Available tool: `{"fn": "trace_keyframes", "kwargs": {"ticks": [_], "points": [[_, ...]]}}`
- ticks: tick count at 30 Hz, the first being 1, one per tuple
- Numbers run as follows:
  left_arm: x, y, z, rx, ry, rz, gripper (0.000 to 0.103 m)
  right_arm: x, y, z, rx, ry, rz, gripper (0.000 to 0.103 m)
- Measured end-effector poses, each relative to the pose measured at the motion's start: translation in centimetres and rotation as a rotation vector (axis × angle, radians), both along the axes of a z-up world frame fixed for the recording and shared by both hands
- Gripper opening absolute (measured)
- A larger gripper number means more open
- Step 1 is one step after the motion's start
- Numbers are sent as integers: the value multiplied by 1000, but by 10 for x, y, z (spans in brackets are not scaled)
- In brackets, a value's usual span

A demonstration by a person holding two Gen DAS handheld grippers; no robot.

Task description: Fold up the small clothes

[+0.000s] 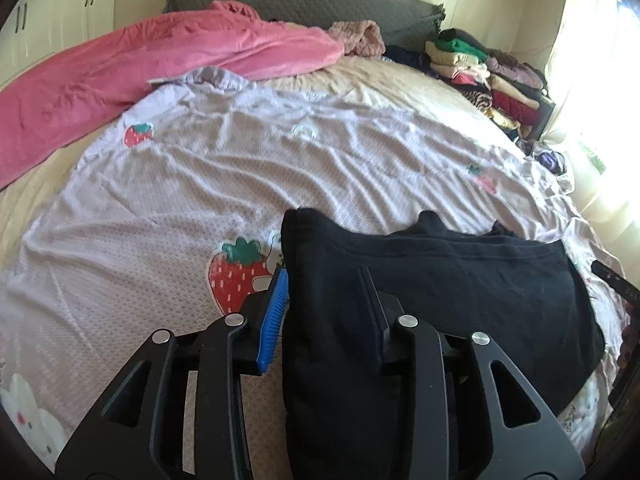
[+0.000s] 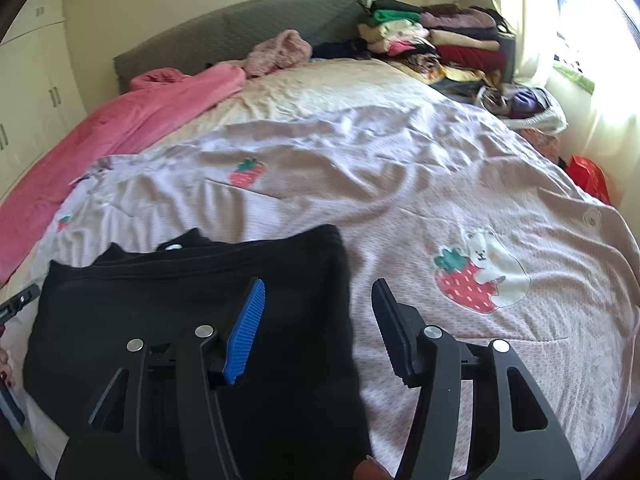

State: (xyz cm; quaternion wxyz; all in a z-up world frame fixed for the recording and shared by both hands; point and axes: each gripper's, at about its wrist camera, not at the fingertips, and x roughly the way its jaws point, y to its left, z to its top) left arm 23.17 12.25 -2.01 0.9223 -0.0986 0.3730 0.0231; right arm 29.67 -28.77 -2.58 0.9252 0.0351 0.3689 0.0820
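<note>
Now we hold both grippers, left gripper (image 1: 325,292) and right gripper (image 2: 318,304), open and empty over the black garment (image 1: 420,280), which lies flat at 6 o'clock on the bed cover (image 1: 200,168) so it stays folded.

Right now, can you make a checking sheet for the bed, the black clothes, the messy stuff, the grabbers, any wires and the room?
Surface: bed with a wrinkled lilac strawberry blanket.
Job's things: black garment, laid flat and folded over, near the front edge.
Clutter: pink blanket bunched along the far left; stack of folded clothes in the far right corner; red bag beside the bed.
Grippers: left gripper open above the garment's left edge; right gripper open above its right edge; neither pinches cloth.
Cables: nothing seen.
Surroundings: grey headboard, white wardrobe, bright curtained window.
</note>
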Motion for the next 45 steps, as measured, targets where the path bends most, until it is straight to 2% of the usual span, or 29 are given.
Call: {"fn": "trace_keyframes", "kwargs": {"ticks": [2, 8, 13, 16, 17, 19, 23, 24, 26, 28, 30, 32, 34, 37, 40, 43, 45], "points": [[-7, -2, 10, 2, -25, -3, 34, -4, 5, 4, 1, -10, 20, 54], [-30, -17, 34, -4, -87, -45, 36, -16, 15, 17, 9, -37, 64, 54], [-39, -49, 37, 11, -79, -137, 36, -30, 27, 17, 6, -30, 106, 54], [-42, -73, 27, 14, -50, -199, 36, -43, 45, 12, -34, -25, 154, 54], [-43, -84, 18, 36, -31, -220, 40, -47, 50, 10, -47, -24, 168, 54], [-43, -97, 6, 69, -8, -230, 51, -56, 65, 6, -61, -22, 208, 54], [-35, -103, -23, 152, 63, -221, 53, -65, 93, -3, -94, -17, 284, 55], [-33, -101, -29, 153, 85, -214, 54, -66, 100, -7, -107, -15, 301, 55], [-28, -90, -42, 105, 118, -199, 61, -67, 111, -17, -137, 5, 330, 60], [-26, -83, -45, 61, 125, -203, 62, -63, 113, -26, -165, 36, 325, 60], [-27, -81, -44, 52, 126, -204, 62, -56, 106, -37, -199, 105, 288, 60], [-28, -81, -45, 50, 126, -210, 62, -52, 91, -42, -176, 140, 245, 62], [-29, -81, -44, 43, 127, -212, 62, -51, 68, -45, -106, 176, 208, 68], [-29, -81, -43, 31, 130, -215, 62, -56, 50, -44, -32, 195, 195, 69], [-29, -80, -42, 29, 132, -210, 62, -66, 41, -39, -76, 183, 147, 69], [-31, -81, -40, 34, 134, -205, 62, -68, 35, -42, -67, 196, 138, 69], [-33, -81, -40, 36, 132, -202, 62, -68, 38, -44, -96, 198, 138, 69]]}}
